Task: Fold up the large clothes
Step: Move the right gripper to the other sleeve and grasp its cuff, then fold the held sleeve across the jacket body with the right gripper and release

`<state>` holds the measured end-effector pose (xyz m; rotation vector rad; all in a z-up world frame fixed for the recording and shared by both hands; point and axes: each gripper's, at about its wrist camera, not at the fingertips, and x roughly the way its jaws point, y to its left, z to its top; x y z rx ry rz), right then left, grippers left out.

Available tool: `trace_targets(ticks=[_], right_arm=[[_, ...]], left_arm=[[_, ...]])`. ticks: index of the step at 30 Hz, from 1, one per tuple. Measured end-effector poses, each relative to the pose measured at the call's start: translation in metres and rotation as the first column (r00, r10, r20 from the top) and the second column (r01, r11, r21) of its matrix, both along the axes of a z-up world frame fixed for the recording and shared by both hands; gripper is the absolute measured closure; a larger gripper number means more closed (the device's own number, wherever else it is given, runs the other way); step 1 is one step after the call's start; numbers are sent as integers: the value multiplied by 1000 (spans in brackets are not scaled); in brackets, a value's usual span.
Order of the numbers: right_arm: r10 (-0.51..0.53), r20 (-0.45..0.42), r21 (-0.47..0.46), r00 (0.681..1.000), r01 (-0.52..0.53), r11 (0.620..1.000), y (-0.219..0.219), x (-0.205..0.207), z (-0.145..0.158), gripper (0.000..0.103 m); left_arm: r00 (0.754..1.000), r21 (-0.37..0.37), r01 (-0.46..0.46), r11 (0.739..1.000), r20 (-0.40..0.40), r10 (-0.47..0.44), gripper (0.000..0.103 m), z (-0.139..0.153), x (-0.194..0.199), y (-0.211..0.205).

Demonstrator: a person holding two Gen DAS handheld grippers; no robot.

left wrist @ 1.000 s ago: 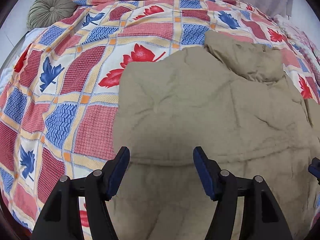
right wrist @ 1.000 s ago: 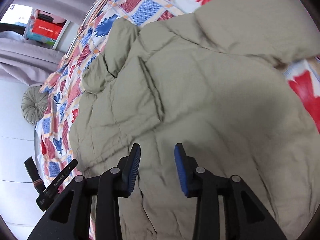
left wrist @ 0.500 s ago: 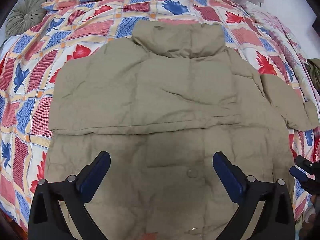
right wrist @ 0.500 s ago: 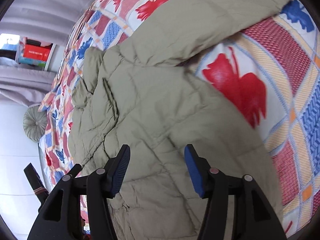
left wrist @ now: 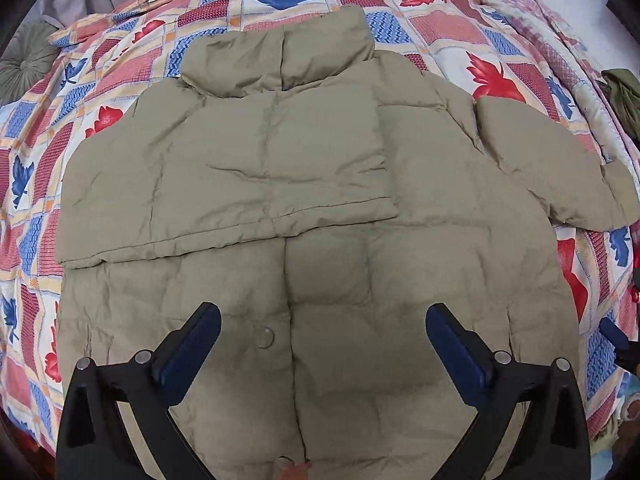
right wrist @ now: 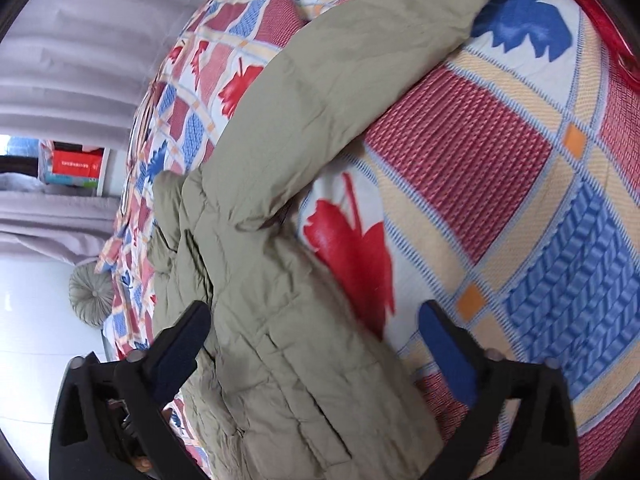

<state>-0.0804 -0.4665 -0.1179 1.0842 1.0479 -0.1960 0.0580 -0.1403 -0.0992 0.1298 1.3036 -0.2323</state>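
Observation:
A khaki puffer jacket (left wrist: 328,184) lies flat on the patterned bedspread (left wrist: 120,60), collar at the far end. One sleeve is folded across its chest. The other sleeve (left wrist: 552,168) stretches out to the right. My left gripper (left wrist: 322,330) hangs open wide over the jacket's lower middle, above a snap button (left wrist: 265,337), with nothing between its pads. In the right wrist view the jacket's side (right wrist: 280,340) and the outstretched sleeve (right wrist: 360,80) run up the frame. My right gripper (right wrist: 316,336) is opening its jaws over that side edge and grips nothing.
A round grey-green cushion (left wrist: 24,64) sits at the bed's far left corner. Grey curtains (right wrist: 80,60) and a shelf with a red box (right wrist: 76,164) stand beyond the bed. A dark green garment (left wrist: 624,96) lies at the right edge, on floral bedding (left wrist: 520,12).
Both grippers have travelled rightward across the jacket and opened wider. The left view now centres the whole jacket; the right view has reached its side edge and the outstretched sleeve.

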Motion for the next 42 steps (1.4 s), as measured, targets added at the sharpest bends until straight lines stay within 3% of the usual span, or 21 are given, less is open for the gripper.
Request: trace_targets(ticks=[7,11,16,23,30,32,34,35,36,37,39,42], right_arm=[[-38,25,25,999,37,999,-29,-2,-5,0],[-83,-6,75,997,83,994,-47,-3,-16,0],[-159,-1,103,987,158,982,-75,-8,-25,0],[-284,72,88,956,278,957,-126,4,-24,0],[-398,124,176,909,375,910,-173,33,-39,2],[-449,117,232,886,415,880,-185,37,-49,12],[-503,102,330,858,448,831,-192,38,-62,47],[-532,89,390,842,462,796,-195,38,-69,56],[-552,76,428,830,473,770,-196,37,-75,75],[-562,64,447,825,480,755,-197,38,-77,87],[-555,82,444,828,468,764,-197,42,-73,93],[-505,174,437,845,394,809,-194,53,-50,95]], left_arm=[[998,-12,-15,1000,-63,14,0,-10,3,-10],[995,-37,-48,998,-94,44,0,-15,2,-17],[995,-40,-43,998,-94,39,0,-18,3,-34],[997,-27,-1,1000,-76,-1,0,-17,5,-63],[997,-4,2,1000,-77,-3,0,-23,8,-75],[997,-2,-3,1000,-76,3,0,-24,9,-76],[998,-3,-5,1000,-69,5,0,-24,9,-76],[998,-2,-3,1000,-66,3,0,-24,10,-76],[998,1,-2,1000,-64,2,0,-24,10,-75],[998,3,-2,1000,-61,2,0,-24,11,-75],[999,4,-11,1000,-47,11,0,-21,14,-70],[1000,11,-22,1000,-15,22,0,-15,20,-58]])
